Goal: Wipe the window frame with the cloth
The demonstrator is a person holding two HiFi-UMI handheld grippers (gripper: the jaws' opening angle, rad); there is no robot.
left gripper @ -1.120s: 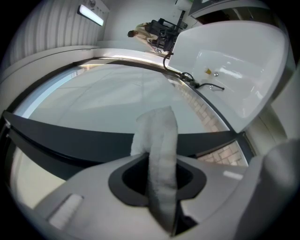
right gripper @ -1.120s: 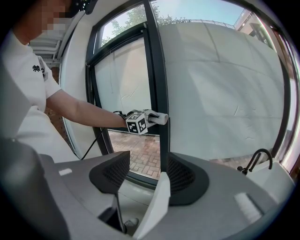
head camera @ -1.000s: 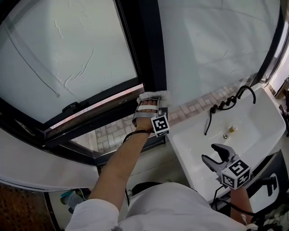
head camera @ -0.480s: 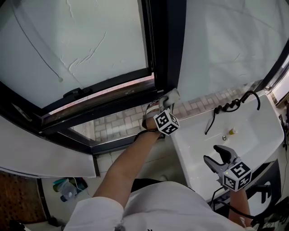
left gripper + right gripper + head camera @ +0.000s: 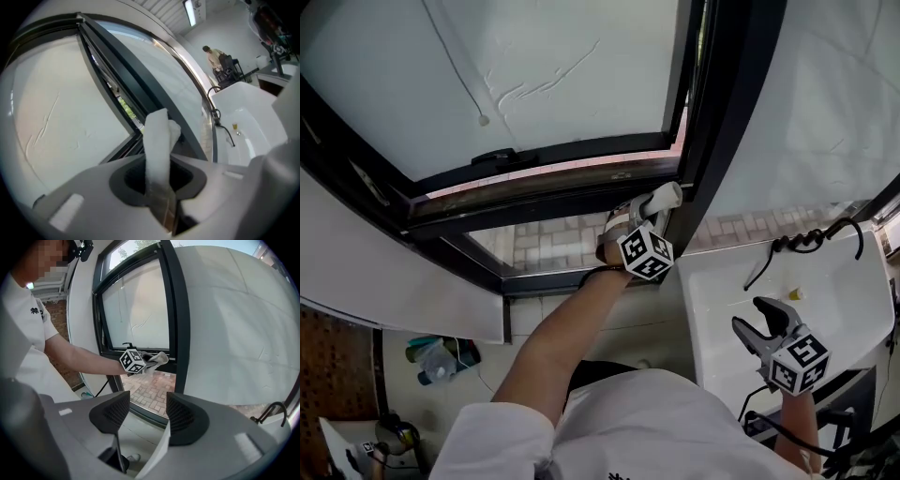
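The black window frame (image 5: 727,112) has an upright post and a lower rail (image 5: 553,183) that meet near the middle of the head view. My left gripper (image 5: 643,214) is shut on a white cloth (image 5: 662,198), and the cloth's free end presses against the foot of the post. In the left gripper view the cloth (image 5: 158,145) stands up from between the shut jaws toward the dark frame (image 5: 123,82). My right gripper (image 5: 766,322) hangs open and holds nothing, low on the right over the sink. From the right gripper view (image 5: 146,409) I see the cloth (image 5: 158,358) at the frame (image 5: 177,310).
A white sink (image 5: 853,281) with a black coiled hose (image 5: 811,242) stands to the right below the window. Brick paving (image 5: 548,242) shows through the open lower gap. Bottles (image 5: 439,361) sit on the floor at the lower left. A person (image 5: 215,55) stands far off.
The left gripper with the cloth has slid down along the upright post to the corner by the lower rail. The head view has swung, shifting the window rightward. The right gripper stays open.
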